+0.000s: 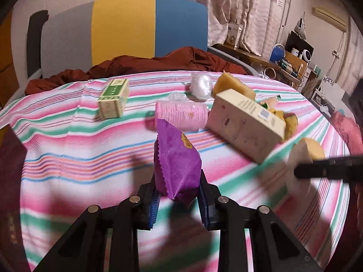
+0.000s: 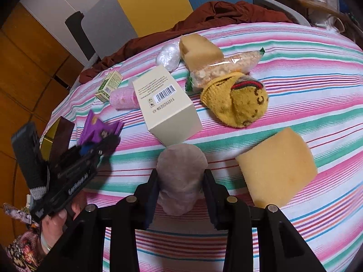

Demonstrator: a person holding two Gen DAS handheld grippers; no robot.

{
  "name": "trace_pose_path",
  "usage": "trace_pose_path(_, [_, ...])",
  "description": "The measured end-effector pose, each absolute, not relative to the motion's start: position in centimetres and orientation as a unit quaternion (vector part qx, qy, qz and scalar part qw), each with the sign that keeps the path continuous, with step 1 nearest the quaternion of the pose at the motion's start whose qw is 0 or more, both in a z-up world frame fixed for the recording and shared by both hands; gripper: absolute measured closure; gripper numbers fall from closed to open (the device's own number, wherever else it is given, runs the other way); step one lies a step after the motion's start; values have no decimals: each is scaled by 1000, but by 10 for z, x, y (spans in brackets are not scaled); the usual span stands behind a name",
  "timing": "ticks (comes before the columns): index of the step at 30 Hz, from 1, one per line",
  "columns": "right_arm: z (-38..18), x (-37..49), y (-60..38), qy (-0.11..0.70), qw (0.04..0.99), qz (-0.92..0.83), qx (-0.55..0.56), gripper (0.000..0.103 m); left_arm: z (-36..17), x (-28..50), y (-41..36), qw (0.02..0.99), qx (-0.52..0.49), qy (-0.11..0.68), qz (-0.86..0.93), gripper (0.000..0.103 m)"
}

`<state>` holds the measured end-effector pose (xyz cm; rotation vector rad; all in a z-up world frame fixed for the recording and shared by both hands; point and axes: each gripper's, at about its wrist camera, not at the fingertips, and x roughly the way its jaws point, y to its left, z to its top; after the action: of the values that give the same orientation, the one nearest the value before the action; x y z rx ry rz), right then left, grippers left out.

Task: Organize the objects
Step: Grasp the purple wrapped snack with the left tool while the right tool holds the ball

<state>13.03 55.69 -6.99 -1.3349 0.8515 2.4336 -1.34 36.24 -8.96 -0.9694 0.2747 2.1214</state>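
Purple and crinkle-edged, a snack packet (image 1: 177, 161) stands pinched between the blue pads (image 1: 153, 210) of the left gripper (image 1: 178, 200), jaws drawn in close against its lower end, the rest of it rising ahead of the fingertips above the striped cloth (image 1: 68, 149). Beyond the packet lies a pink roll (image 1: 181, 115), touching a cream carton (image 1: 245, 124) that sits ahead and to the right of the jaws; a small green box (image 1: 113, 98) stands ahead to the left, well apart.

The right gripper (image 2: 180, 188) is clamped on a pale scallop shell (image 2: 181, 176), jaws part-way closed with the shell's sides pressed against both pads and its fan end pointing forward. Just ahead of the shell is the cream carton (image 2: 165, 104). A yellow sponge (image 2: 276, 167) lies to the right of the jaws, near them, and a yellow sock (image 2: 238, 99) farther ahead on the right. To the left of the jaws the left gripper (image 2: 90, 149) shows with the purple packet (image 2: 97, 129).
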Motion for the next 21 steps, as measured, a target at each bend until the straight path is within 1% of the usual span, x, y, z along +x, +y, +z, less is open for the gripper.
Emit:
trace_pose_path(7, [-62, 129, 549, 283, 101, 849, -435, 65, -89, -2, 333, 378, -383, 83, 838, 75])
trace_pose_path(11, [-58, 123, 538, 261, 90, 860, -428, 65, -88, 11, 319, 386, -387, 68, 835, 75])
trace_pose_path(17, [-55, 122, 530, 242, 83, 870, -422, 65, -77, 45, 299, 418, -359, 93, 830, 75])
trace_pose_path(21, [-57, 121, 529, 243, 80, 870, -423, 65, -68, 53, 281, 425, -357, 78, 828, 75])
